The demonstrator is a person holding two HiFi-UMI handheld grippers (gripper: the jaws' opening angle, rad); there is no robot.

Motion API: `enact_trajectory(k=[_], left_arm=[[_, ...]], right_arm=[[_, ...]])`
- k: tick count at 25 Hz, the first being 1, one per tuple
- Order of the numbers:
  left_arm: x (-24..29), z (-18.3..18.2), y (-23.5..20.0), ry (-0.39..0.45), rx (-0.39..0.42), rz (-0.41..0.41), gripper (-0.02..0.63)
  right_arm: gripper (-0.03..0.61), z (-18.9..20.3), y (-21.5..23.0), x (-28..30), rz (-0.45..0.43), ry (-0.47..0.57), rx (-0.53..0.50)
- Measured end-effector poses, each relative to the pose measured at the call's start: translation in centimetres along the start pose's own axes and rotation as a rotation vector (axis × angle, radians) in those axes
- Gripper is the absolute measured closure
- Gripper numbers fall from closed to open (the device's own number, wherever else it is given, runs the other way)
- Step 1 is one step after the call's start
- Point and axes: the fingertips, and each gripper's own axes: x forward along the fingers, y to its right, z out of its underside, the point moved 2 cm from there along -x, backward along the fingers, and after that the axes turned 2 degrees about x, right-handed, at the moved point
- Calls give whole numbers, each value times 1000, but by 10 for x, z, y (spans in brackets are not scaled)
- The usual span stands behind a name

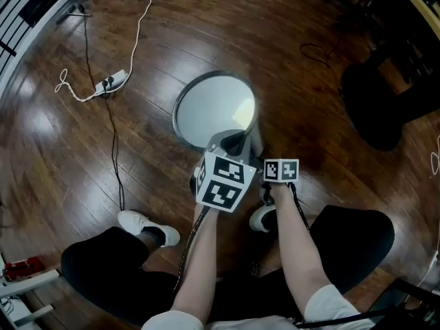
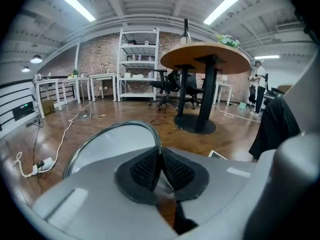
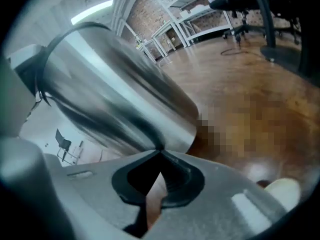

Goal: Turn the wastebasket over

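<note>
I can read no word, number or brand anywhere. The only printed marks are black square patterns on the left white plastic cube (image 1: 221, 182), behind the fingers (image 2: 147, 169) of my left gripper (image 2: 161, 153), and on the right white plastic cube (image 1: 281, 170), behind those of my right gripper (image 3: 160, 155). They hold no letters or digits. The pale rectangular patches (image 2: 240, 171) just beside my fingers are too blurred to read.

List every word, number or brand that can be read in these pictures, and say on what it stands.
None can be read.
The left cube and the right cube bear only black and white square patterns, no letters.
The wastebasket shows no label.
Things on the far shelf are too small to read.
</note>
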Motion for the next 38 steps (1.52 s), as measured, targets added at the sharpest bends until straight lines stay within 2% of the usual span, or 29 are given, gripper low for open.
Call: enact_trajectory(k=[2,4,6,10,14,16,19,24,26,30,33,35,38], left_arm=[[5,21,1,-58,12,25,580],[7,47,2,-103,9,45,579],[4,62,-4,-89,-9,33,578],[0,68,-14,-68,-24,34,578],[-2,65,-15,-35,-49,12,578],[-11,59,-18,10,-84,-28,591],[-44,38,-23,156,-168,-91,560],[-131,25,-22,326,-164,-245,506],[-166,27,-5,369,-152,-297,498],[-234,32,45,450,-136,-377,438],[-282,39,94,497,-141,-412,389],[-311,46,128,524,-144,-440,332],[-349,54,177,561,-143,-508,311]], right_arm=[[594,12,-22,27,-62,28,58],[594,23,-33,46,-80,50,82],[594,31,-36,55,-78,57,83],[594,36,-29,49,-70,71,77],[594,16,-33,22,-64,167,39],[594,-3,-49,0,-66,234,-16],[588,-36,-77,-42,-60,328,-189],[522,-62,-142,-137,-96,535,-440],[514,-53,-169,-183,-123,610,-510],[445,-11,-210,-273,-154,716,-611],[411,33,-227,-332,-165,770,-663],[399,63,-235,-367,-179,795,-712],[356,102,-240,-415,-208,825,-767]])
